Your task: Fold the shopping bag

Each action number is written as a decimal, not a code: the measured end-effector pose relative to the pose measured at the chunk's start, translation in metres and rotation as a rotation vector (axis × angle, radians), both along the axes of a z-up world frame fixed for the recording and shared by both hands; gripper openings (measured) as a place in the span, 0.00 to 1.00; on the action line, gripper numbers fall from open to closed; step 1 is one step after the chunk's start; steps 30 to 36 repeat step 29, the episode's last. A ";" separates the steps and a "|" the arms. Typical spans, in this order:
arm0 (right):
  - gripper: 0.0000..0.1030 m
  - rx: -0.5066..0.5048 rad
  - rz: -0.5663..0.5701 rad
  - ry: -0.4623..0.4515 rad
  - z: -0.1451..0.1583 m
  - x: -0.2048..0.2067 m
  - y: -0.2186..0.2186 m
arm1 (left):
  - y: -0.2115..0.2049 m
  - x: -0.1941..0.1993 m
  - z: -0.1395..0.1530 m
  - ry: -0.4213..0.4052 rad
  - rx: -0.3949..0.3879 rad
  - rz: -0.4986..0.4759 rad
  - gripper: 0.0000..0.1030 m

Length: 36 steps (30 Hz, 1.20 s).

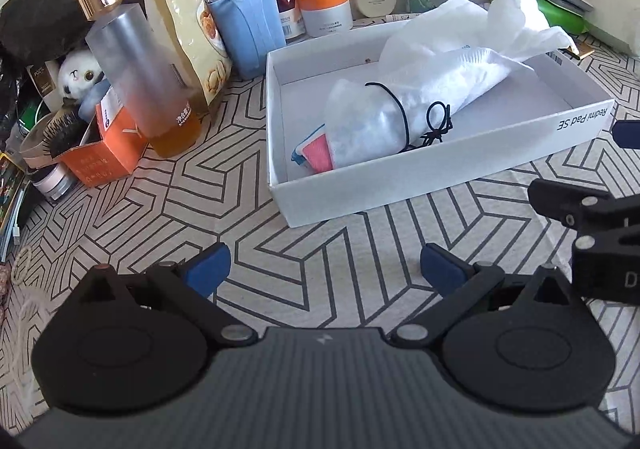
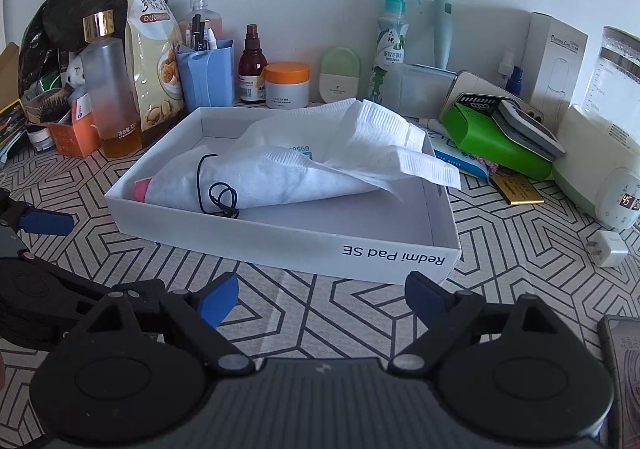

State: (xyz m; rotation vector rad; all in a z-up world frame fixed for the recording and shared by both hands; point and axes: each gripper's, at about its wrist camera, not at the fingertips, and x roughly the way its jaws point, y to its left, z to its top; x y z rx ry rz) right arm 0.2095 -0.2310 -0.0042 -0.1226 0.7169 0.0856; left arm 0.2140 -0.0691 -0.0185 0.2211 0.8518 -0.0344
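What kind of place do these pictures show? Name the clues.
Probably a home dressing table or bedroom desk: a hairbrush, an orange-lidded cream jar and a spray bottle crowd the patterned tablecloth.

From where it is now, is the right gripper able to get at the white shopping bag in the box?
Probably yes. The right gripper is open and empty, just short of the white box. The shopping bag lies uncovered inside; only the low near wall stands between, so it must reach over.

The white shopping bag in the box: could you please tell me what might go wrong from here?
1. The black elastic cord loops around the white shopping bag, so it could snag a claw or keep the bag bundled.
2. Pulling the bag may drag the light white box toward the frosted bottle and the other clutter behind it.
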 end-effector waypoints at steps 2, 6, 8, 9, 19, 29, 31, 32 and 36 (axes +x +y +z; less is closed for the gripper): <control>0.89 0.001 0.003 0.000 -0.001 0.000 0.000 | 0.000 0.000 -0.001 -0.006 0.008 0.002 1.00; 0.89 0.005 0.003 0.003 -0.001 0.000 0.000 | -0.002 0.000 0.000 -0.010 0.018 0.000 1.00; 0.89 0.008 -0.003 0.002 -0.001 0.001 -0.001 | -0.001 0.000 0.000 0.004 0.006 -0.002 1.00; 0.89 0.010 -0.005 0.001 -0.001 0.001 -0.002 | -0.001 0.000 0.000 0.005 0.003 -0.002 1.00; 0.89 0.010 -0.004 0.000 -0.003 0.002 -0.002 | -0.001 0.000 -0.002 0.002 -0.002 0.003 1.00; 0.89 0.020 -0.010 -0.011 -0.001 0.003 -0.005 | 0.000 0.001 -0.003 0.013 -0.025 -0.005 1.00; 0.89 0.020 -0.010 -0.011 -0.001 0.003 -0.005 | 0.000 0.001 -0.003 0.013 -0.025 -0.005 1.00; 0.89 0.020 -0.010 -0.011 -0.001 0.003 -0.005 | 0.000 0.001 -0.003 0.013 -0.025 -0.005 1.00; 0.89 0.020 -0.010 -0.011 -0.001 0.003 -0.005 | 0.000 0.001 -0.003 0.013 -0.025 -0.005 1.00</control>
